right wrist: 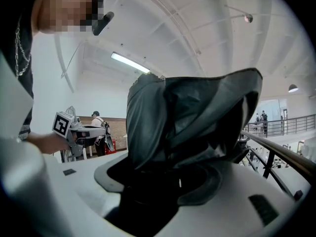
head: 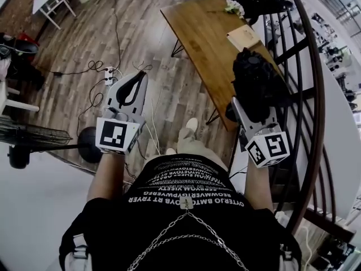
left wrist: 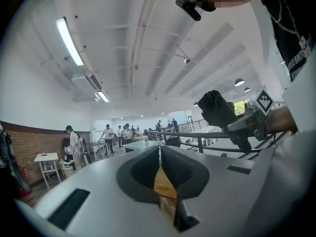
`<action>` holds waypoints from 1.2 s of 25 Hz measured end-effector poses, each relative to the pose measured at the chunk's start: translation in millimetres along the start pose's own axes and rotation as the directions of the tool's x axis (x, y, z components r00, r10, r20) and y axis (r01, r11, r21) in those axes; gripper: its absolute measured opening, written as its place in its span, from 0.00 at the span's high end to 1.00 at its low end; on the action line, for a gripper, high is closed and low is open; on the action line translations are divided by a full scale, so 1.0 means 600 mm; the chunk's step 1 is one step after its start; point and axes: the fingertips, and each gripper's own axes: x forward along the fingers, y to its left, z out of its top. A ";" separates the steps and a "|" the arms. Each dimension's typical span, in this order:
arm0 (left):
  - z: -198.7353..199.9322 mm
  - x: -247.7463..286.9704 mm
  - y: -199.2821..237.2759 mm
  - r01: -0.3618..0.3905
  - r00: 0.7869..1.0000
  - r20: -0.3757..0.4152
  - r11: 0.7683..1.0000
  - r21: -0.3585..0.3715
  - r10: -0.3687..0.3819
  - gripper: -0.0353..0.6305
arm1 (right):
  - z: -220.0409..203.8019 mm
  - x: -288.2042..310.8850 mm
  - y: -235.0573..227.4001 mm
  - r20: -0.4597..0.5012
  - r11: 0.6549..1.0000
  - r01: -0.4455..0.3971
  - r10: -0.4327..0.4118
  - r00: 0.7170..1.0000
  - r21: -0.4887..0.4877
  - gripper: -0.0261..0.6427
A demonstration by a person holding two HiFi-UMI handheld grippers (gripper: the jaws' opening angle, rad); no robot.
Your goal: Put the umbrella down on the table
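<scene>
1. The left gripper [head: 139, 75], grey with a marker cube at its back, has its two jaws closed tip to tip with nothing between them. It points forward over the wood-plank floor [head: 141, 16], to the left of the table.
2. The right gripper [head: 255, 116] has its jaws set wide and clamped on the black folded fabric umbrella [head: 256, 78]. The crumpled bundle fills the space between the pads and bulges out past them.
3. The umbrella is held up in the air, not set down. From the head view it sits over the near right end of the long brown wooden table [head: 197, 33], close to that table's right edge.
4. A dark curved metal railing [head: 313, 95] runs just beside the table's right side and close to the right gripper, so room on that side is tight.
5. The table's near corner lies just ahead of the person's knees, on thin black legs. Its middle and left part are bare.
6. Farther along the table lie a flat tan book [head: 243, 36] and, at the far end, a small bunch of white flowers [head: 232, 6].
7. To the left the floor is open, apart from a white power strip [head: 109, 75] with trailing cables and a black floor fan [head: 22, 137].
</scene>
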 end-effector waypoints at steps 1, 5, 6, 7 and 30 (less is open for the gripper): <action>0.000 0.012 0.004 -0.004 1.000 -0.004 1.000 0.003 0.004 0.89 | 0.000 0.009 -0.010 0.002 1.000 -0.003 0.003 1.000 0.003 0.56; 0.012 0.040 0.014 -0.018 1.000 0.017 0.999 0.027 0.017 0.89 | -0.005 0.041 -0.040 0.023 1.000 -0.006 0.006 1.000 0.012 0.56; 0.016 0.045 0.015 -0.019 1.000 0.021 0.999 0.038 0.018 0.89 | -0.006 0.047 -0.047 0.030 1.000 -0.003 0.003 1.000 0.017 0.56; 0.019 0.050 0.017 -0.021 1.000 0.019 0.999 0.049 0.020 0.89 | -0.006 0.054 -0.054 0.036 1.000 0.000 0.000 0.999 0.022 0.56; 0.016 0.279 0.065 -0.034 0.999 -0.029 0.998 0.058 0.036 0.89 | -0.001 0.223 -0.233 0.018 0.997 -0.062 0.061 0.998 0.054 0.56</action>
